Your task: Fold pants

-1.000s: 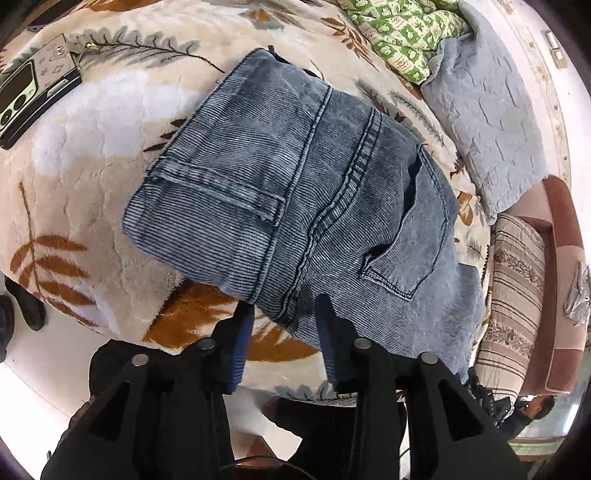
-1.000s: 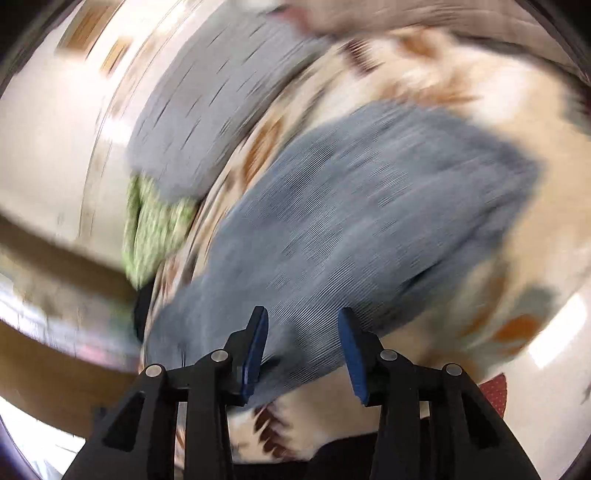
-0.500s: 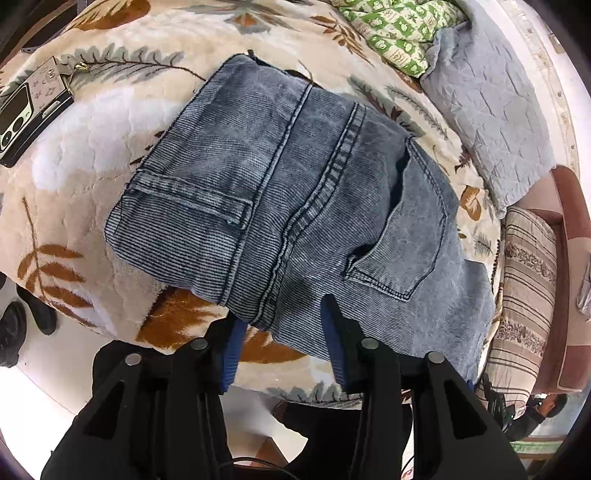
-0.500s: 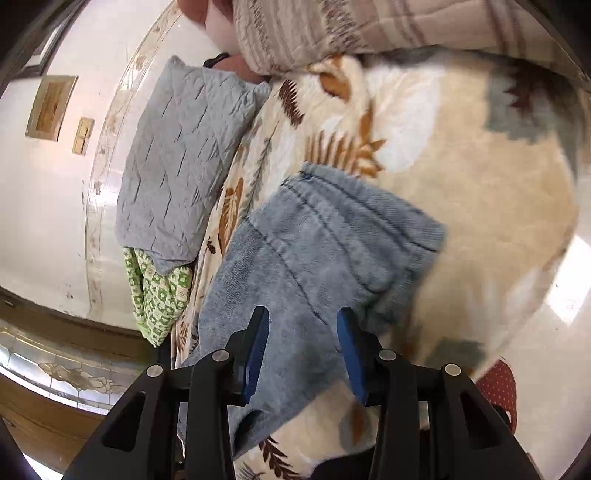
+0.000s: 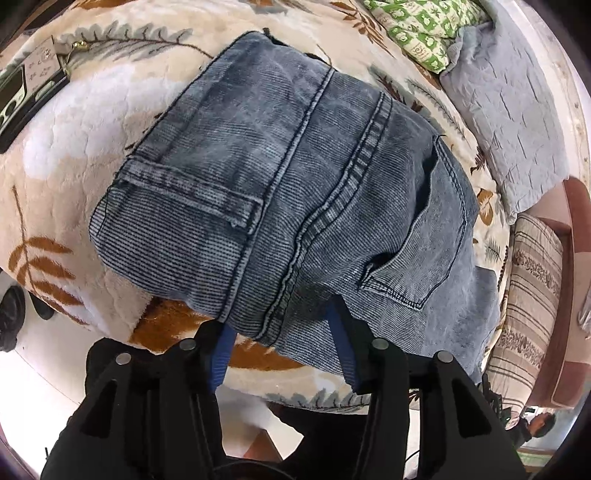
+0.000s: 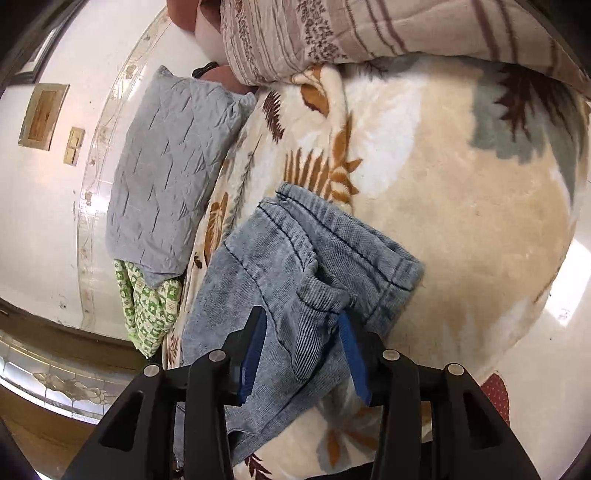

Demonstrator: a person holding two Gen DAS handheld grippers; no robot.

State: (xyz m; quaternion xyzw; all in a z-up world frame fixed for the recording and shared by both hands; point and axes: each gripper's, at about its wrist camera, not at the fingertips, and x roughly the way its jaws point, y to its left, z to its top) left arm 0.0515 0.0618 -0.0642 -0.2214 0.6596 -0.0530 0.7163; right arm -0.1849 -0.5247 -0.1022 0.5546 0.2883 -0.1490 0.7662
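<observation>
The blue-grey denim pants (image 5: 295,192) lie on a cream blanket with a leaf print (image 5: 74,155), back pockets up. My left gripper (image 5: 280,325) is open, its fingers astride the near waist edge by the centre seam, and the cloth hides the fingertips. In the right wrist view the leg ends of the pants (image 6: 317,258) lie bunched on the blanket. My right gripper (image 6: 303,325) is open with a fold of the leg cloth between its blue pads (image 6: 253,347).
A grey quilted pillow (image 5: 509,92) and a green patterned cloth (image 5: 424,26) lie at the far side. A striped cushion (image 5: 532,288) sits at the right. A phone in a case (image 5: 22,96) lies at the left. The bed edge and white floor (image 5: 44,369) are below.
My left gripper has moved forward, so the waist edge now covers its fingertips. My right gripper has swung and moved in until the leg cloth lies between its fingers.
</observation>
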